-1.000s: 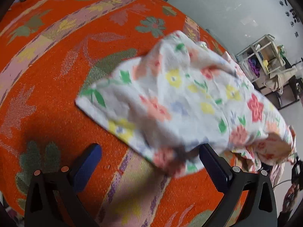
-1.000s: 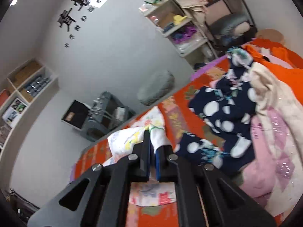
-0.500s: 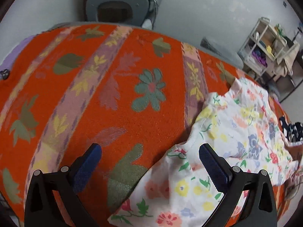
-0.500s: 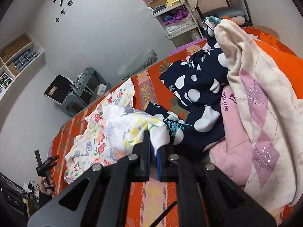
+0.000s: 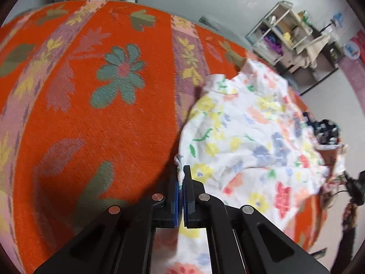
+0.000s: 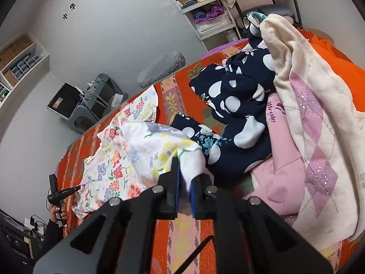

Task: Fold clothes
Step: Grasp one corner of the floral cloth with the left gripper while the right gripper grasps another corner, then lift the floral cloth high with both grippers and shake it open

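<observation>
A white floral garment (image 5: 253, 134) lies spread on the orange flowered bedspread (image 5: 109, 114). My left gripper (image 5: 180, 171) is shut on the garment's near edge. In the right wrist view the same garment (image 6: 127, 153) stretches away to the left, and my right gripper (image 6: 184, 178) is shut on its other corner, holding a bunched fold a little above the bed.
A pile of clothes lies at the right: a navy polka-dot garment (image 6: 237, 105), a pink top (image 6: 282, 166) and a cream sweater with pink diamonds (image 6: 319, 118). Shelves (image 6: 212, 11) and a grey machine (image 6: 95, 100) stand by the wall.
My left gripper was open and has shut on the floral garment's edge. My right gripper, still holding its corner, has come down toward the bed beside the clothes pile.
</observation>
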The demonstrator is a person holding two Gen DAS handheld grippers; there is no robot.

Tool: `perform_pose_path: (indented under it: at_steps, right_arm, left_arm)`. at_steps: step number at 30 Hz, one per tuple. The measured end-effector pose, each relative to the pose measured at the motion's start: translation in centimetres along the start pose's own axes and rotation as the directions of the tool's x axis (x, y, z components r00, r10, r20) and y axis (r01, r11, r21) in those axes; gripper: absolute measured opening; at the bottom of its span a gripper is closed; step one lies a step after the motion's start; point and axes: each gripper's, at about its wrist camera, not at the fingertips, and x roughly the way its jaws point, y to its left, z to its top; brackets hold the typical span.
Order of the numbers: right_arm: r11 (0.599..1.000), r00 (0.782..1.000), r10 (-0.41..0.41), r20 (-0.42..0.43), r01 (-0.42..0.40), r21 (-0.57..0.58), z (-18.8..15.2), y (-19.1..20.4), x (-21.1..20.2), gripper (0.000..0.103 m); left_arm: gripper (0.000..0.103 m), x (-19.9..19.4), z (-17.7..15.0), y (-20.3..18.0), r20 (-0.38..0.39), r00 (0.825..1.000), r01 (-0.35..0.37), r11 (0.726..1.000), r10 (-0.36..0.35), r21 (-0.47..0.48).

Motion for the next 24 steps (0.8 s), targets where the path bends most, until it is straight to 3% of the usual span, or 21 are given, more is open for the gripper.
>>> perform_pose_path:
  at_steps: [4,9,11,13,14,15,17,19,21,22,24]
  right_arm:
    - [0.997,0.997,0.079,-0.025,-0.079,-0.020,-0.8,1.7,-0.8,0.010]
    - [0.976,0.974,0.212,-0.077,-0.215,-0.038,-2.0,4.1,-2.0,0.010]
    - [0.933,0.922,0.329,-0.204,-0.351,-0.081,-3.8,6.7,-2.4,0.010]
    - [0.884,0.870,0.322,-0.373,-0.417,-0.212,-6.8,10.6,-3.1,0.012]
    - [0.869,0.861,0.275,-0.428,-0.413,-0.272,-8.0,12.0,-3.5,0.022]
    - [0.861,0.861,0.213,-0.462,-0.389,-0.328,-9.0,13.0,-3.8,0.028]
    - [0.854,0.871,0.130,-0.474,-0.341,-0.392,-9.1,14.1,-4.0,0.045]
    - [0.840,0.906,0.083,-0.414,-0.287,-0.460,-6.5,15.1,-2.9,0.051]
    - [0.817,0.939,0.041,-0.340,-0.227,-0.530,-3.4,16.3,-1.5,0.060]
    - [0.798,0.950,0.038,-0.311,-0.217,-0.562,-1.7,17.4,0.1,0.068]
    - [0.755,0.957,0.035,-0.287,-0.213,-0.620,1.6,20.3,5.1,0.069]
  left_arm:
    - [0.000,-3.0,1.3,-0.6,0.092,0.986,0.147,0.986,-0.140,-0.073]
    - [0.000,-8.9,7.5,-3.4,0.273,0.946,0.212,0.970,-0.173,-0.117]
    - [0.000,-11.6,9.7,-4.3,0.355,0.921,0.215,0.969,-0.159,-0.124]
    - [0.000,-14.0,11.0,-4.3,0.423,0.896,0.215,0.966,-0.135,-0.146]
    - [0.000,-15.1,11.4,-4.1,0.452,0.884,0.216,0.963,-0.123,-0.160]
    - [0.000,-16.1,11.7,-3.8,0.477,0.872,0.217,0.961,-0.110,-0.174]
    - [0.000,-16.8,11.1,-2.7,0.493,0.865,0.215,0.958,-0.095,-0.192]
    - [0.000,-16.4,10.1,-1.2,0.465,0.881,0.197,0.961,-0.086,-0.196]
    - [0.000,-14.9,8.8,-0.1,0.414,0.909,0.153,0.967,-0.056,-0.205]
    - [0.000,-14.3,8.3,0.7,0.397,0.917,0.145,0.965,-0.048,-0.219]
    - [0.000,-12.5,7.1,2.4,0.360,0.932,0.141,0.956,-0.041,-0.256]
